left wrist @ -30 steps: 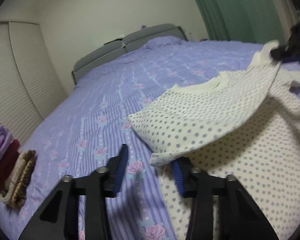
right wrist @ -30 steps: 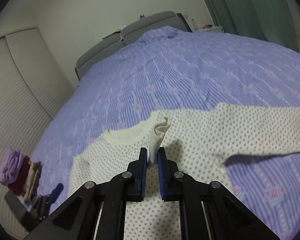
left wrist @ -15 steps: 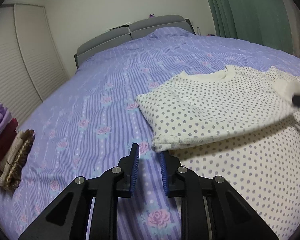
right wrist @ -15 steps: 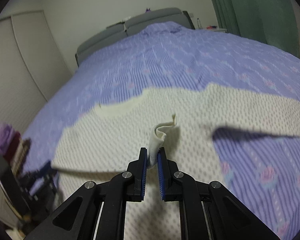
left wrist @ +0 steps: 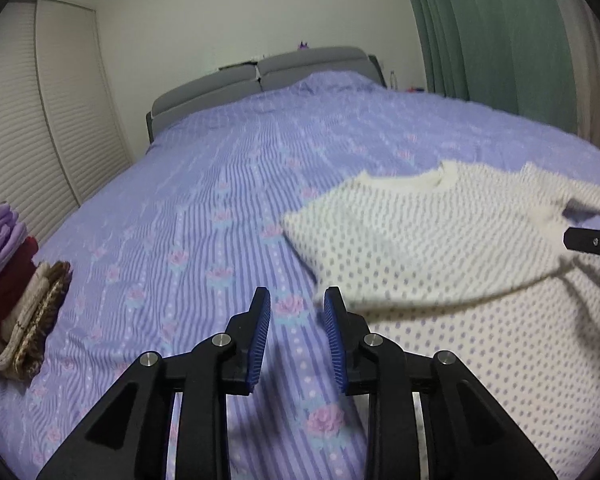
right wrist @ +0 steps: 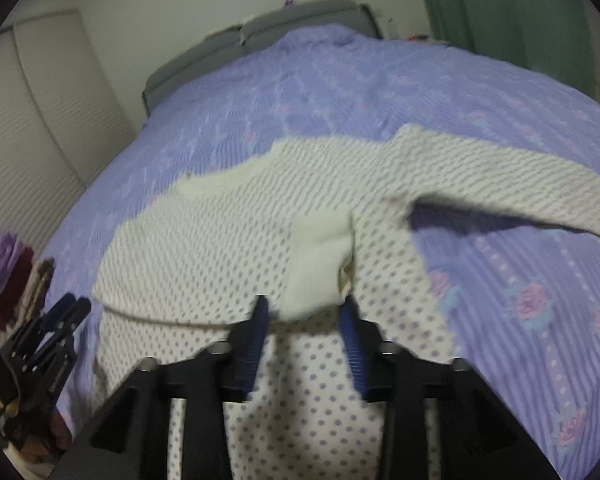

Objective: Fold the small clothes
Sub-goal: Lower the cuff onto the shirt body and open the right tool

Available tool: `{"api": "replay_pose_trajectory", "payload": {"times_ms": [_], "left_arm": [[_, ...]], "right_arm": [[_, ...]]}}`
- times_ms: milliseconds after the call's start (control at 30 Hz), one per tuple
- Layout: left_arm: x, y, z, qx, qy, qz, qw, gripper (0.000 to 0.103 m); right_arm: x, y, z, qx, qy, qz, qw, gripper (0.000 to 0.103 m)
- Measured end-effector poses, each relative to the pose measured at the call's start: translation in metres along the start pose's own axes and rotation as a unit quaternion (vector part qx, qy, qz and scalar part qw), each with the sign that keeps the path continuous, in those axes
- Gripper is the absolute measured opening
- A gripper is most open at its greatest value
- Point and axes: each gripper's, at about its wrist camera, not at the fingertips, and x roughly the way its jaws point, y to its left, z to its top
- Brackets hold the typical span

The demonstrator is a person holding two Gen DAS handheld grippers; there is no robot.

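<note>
- You have one cream dotted top (right wrist: pixel 228 248) lying flat on the purple bedspread (left wrist: pixel 228 184), one sleeve folded across its chest, the other stretched out to the right.
- Your right gripper (right wrist: pixel 306 322) has just been opening; its jaws stand apart, the folded sleeve's cuff (right wrist: pixel 320 264) loose between them.
- Your left gripper (left wrist: pixel 296 312) hangs apart and empty, beside the top's left edge.
- One stack of three folded items (left wrist: pixel 12 276) sits at far left.

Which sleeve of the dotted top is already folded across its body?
The left-side sleeve, its cream cuff before the right gripper; the other sleeve is spread on the bedspread.
</note>
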Motion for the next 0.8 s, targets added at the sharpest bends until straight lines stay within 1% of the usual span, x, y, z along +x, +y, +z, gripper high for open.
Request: {"api": "replay_pose_trajectory", "payload": {"times_ms": [67,133,167,267,333,400,433,467,500,600,633,667,700,800], "left_arm": [[0.001,-0.002,0.005,0.002,-0.006,-0.004,1.0,0.028],[0.004,-0.004,0.008,0.003,-0.008,-0.006,0.9999,0.028],[0.006,-0.005,0.01,0.003,-0.007,-0.012,0.9999,0.028],[0.014,-0.009,0.014,0.001,-0.003,-0.02,0.9998,0.028],[0.02,-0.01,0.015,-0.005,0.002,-0.023,0.9997,0.028],[0.024,-0.011,0.014,-0.008,0.01,-0.027,0.9996,0.028],[0.025,-0.011,0.013,-0.009,0.012,-0.028,0.9995,0.028],[0.026,-0.012,0.012,-0.009,0.014,-0.031,0.9994,0.028],[0.026,-0.013,0.011,-0.008,0.015,-0.031,0.9994,0.028],[0.032,-0.016,0.005,0.001,0.03,-0.03,0.9991,0.028],[0.035,-0.016,0.004,0.0,0.036,-0.032,0.9989,0.028],[0.038,-0.015,0.002,-0.003,0.045,-0.035,0.9983,0.028],[0.041,-0.015,0.0,-0.008,0.052,-0.039,0.9979,0.028],[0.043,-0.012,-0.001,-0.019,0.059,-0.048,0.9969,0.028]], "right_arm": [[-0.004,-0.001,0.009,-0.005,-0.02,-0.007,1.0,0.041],[0.001,-0.001,0.021,-0.013,-0.023,-0.015,1.0,0.041],[0.006,-0.002,0.027,-0.014,-0.023,-0.012,1.0,0.041],[0.023,-0.005,0.039,-0.014,-0.002,-0.01,1.0,0.041],[0.032,-0.008,0.04,-0.012,0.007,-0.012,1.0,0.041],[0.041,-0.01,0.04,-0.01,0.02,-0.016,1.0,0.035],[0.043,-0.011,0.038,-0.01,0.022,-0.011,1.0,0.019],[0.044,-0.009,0.038,-0.016,0.024,-0.013,0.999,0.011],[0.043,-0.007,0.037,-0.025,0.023,-0.024,0.999,0.011],[0.028,-0.003,0.036,-0.041,-0.012,-0.038,0.998,0.009],[0.024,-0.002,0.036,-0.045,-0.021,-0.052,0.997,0.005],[0.025,-0.002,0.037,-0.05,-0.025,-0.074,0.996,0.005],[0.027,-0.004,0.037,-0.051,-0.023,-0.085,0.995,0.005],[0.032,-0.014,0.038,-0.027,-0.003,-0.061,0.998,0.005]]}}
